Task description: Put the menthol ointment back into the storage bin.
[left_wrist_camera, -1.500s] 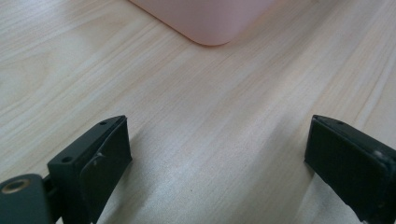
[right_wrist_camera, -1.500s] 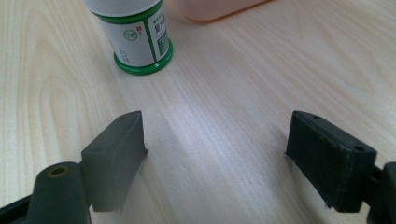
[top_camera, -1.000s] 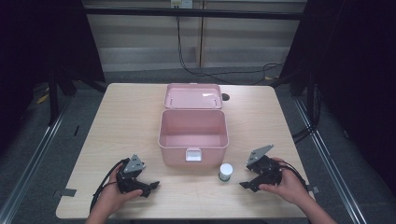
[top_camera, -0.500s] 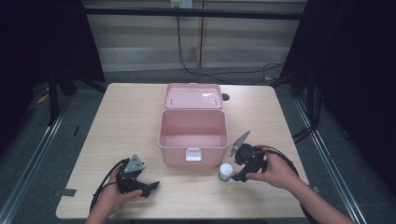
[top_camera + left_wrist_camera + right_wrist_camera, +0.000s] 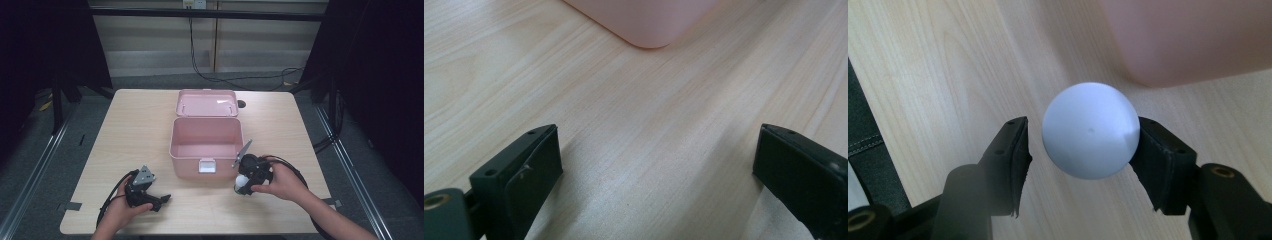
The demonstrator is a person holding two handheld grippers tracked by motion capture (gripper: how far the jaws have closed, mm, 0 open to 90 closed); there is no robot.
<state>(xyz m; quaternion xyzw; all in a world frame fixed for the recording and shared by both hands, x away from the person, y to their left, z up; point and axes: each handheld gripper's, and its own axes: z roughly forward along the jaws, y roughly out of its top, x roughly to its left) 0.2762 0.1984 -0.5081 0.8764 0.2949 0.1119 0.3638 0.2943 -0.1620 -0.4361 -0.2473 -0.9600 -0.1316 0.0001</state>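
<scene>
White ball (image 5: 1091, 130) sits between the right gripper (image 5: 1083, 142) fingers, contact unclear, beside the pink box (image 5: 206, 142), whose corner blurs; left gripper (image 5: 659, 165) fingers spread wide over bare tabletop (image 5: 634, 115).

A small white ball (image 5: 1091, 130), smooth and matte with 1 tiny dark speck on its face, sits just off the front right corner of the pink box (image 5: 206, 150). That box stands open in the middle of the wooden table (image 5: 125, 130), its lid (image 5: 207, 103) laid flat behind it, a pale latch on its front wall. Whether the ball rests on the tabletop or hangs just above it is hard to judge.
</scene>
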